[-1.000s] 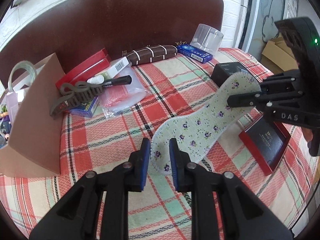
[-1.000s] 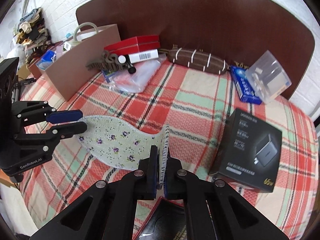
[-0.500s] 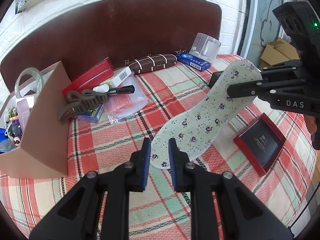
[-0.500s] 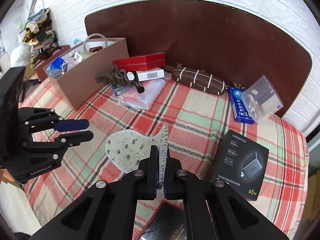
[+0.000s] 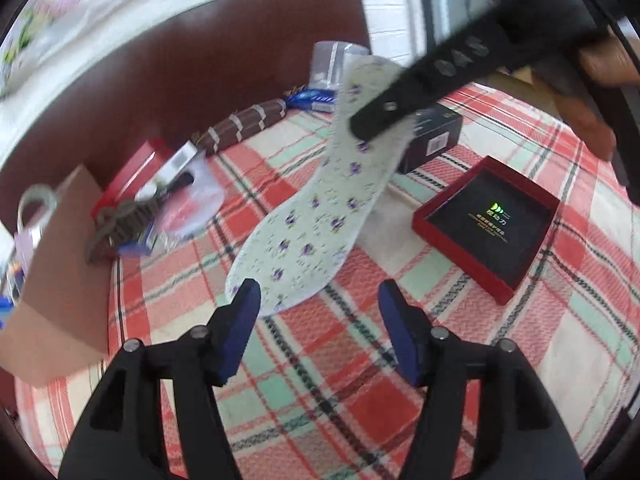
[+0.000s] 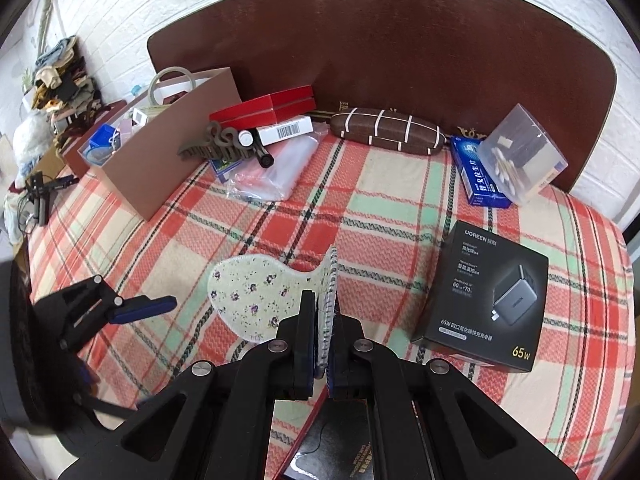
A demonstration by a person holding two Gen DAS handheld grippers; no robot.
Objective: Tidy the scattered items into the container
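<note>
above the plaid bed | we pinch the insole (image 6: 256, 292) in the right gripper (image 6: 323, 344) | left gripper (image 5: 316, 320) spread, empty | next: carry to the cardboard box (image 6: 168, 160)

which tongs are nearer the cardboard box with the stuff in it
Left. The left tongs hang open at the box's end of the bed. The right tongs sit further right, nearer the black charger box, shut on the floral insole.

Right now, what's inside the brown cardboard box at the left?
In the right wrist view, the cardboard box shows a grey ring handle, a blue item and small white packets near its rim. Its front wall hides everything lower down.
</note>
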